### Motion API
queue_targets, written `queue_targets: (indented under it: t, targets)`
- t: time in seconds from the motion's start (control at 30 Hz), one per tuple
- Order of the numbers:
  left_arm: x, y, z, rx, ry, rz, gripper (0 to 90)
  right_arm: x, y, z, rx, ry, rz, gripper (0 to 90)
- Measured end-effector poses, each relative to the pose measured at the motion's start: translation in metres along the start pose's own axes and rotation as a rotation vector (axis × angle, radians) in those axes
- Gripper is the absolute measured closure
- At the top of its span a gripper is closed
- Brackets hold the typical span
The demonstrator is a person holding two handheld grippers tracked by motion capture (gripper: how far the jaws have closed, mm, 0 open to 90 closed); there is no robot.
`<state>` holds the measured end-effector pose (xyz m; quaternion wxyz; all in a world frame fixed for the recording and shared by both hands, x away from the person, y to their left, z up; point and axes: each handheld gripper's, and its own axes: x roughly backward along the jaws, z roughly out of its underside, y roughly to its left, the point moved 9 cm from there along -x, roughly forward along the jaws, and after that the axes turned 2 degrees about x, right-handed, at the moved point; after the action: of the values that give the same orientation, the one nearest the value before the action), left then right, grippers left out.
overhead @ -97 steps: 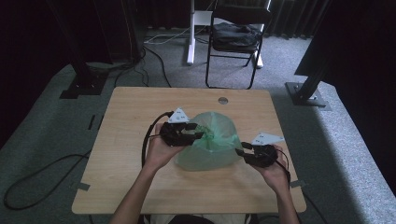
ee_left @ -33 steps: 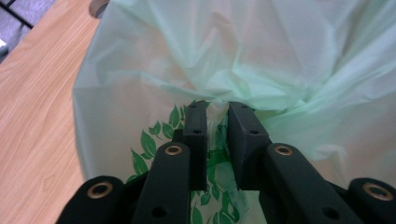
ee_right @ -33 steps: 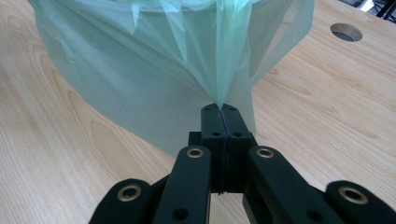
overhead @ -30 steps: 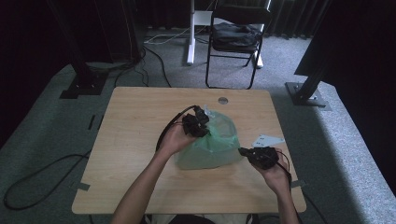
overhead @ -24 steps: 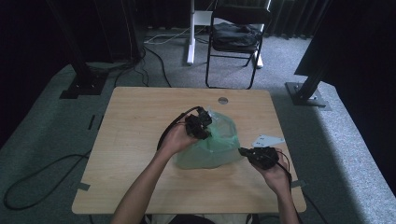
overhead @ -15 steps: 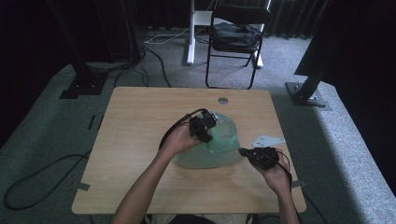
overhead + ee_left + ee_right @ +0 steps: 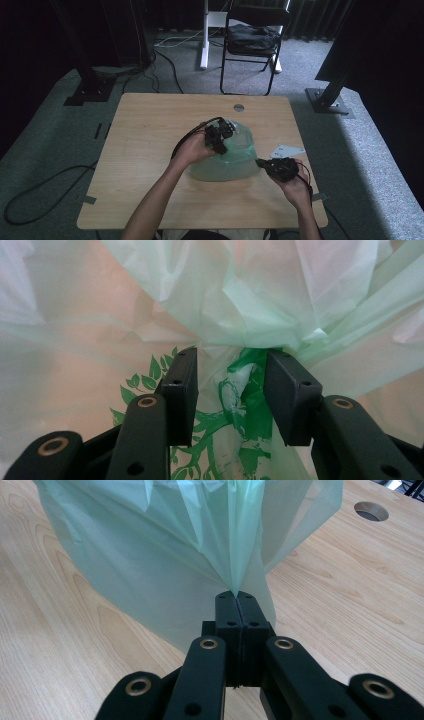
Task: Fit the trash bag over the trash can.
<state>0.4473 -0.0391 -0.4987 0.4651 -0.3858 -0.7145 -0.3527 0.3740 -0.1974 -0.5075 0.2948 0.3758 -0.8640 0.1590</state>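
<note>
Bag film lies between the spread fingers point(image 7: 182, 390) of the left gripper point(image 7: 220, 136), just opening. Right gripper point(image 7: 267, 165) fingers point(image 7: 229, 611), pressed together, pinch the green plastic bag point(image 7: 235, 159) edge. Bag rests mid-table point(image 7: 150, 125).

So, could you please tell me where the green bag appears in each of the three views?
High view: the bag sits mid-table, between the hands.
Left gripper view: the bag fills the frame; its leaf print lies between open jaws.
Right gripper view: the bag is upper centre, its edge pinched.
Shared landmark: table hole.
</note>
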Motion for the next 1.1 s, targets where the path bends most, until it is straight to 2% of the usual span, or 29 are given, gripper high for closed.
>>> queue_targets:
  t: [0.27,0.5,0.57,0.7,0.77,0.87,1.1]
  targets:
    - [-0.001,-0.004,0.002,-0.013,0.019,0.05,57.2,-0.001,0.0,0.002,0.0,0.005,-0.001,89.1]
    - [-0.001,-0.005,0.002,-0.02,0.015,0.067,57.6,-0.002,0.001,0.002,-0.001,0.004,-0.003,88.0]
    - [0.0,-0.004,0.001,-0.021,-0.013,0.056,57.4,-0.002,0.001,0.002,-0.001,0.005,-0.002,86.4]
    - [0.004,-0.002,0.0,0.006,-0.084,0.061,56.6,-0.002,0.0,0.002,-0.001,0.002,0.001,84.2]
    - [0.008,0.0,-0.002,0.016,-0.127,0.049,54.8,-0.001,0.0,0.001,-0.004,-0.002,0.005,81.8]
    - [0.016,0.001,-0.003,0.043,-0.192,0.069,54.6,0.0,-0.001,0.001,-0.008,-0.008,0.002,79.0]
    - [0.039,0.012,-0.001,0.091,-0.321,0.004,53.5,0.0,-0.001,0.001,-0.011,-0.014,0.001,75.1]
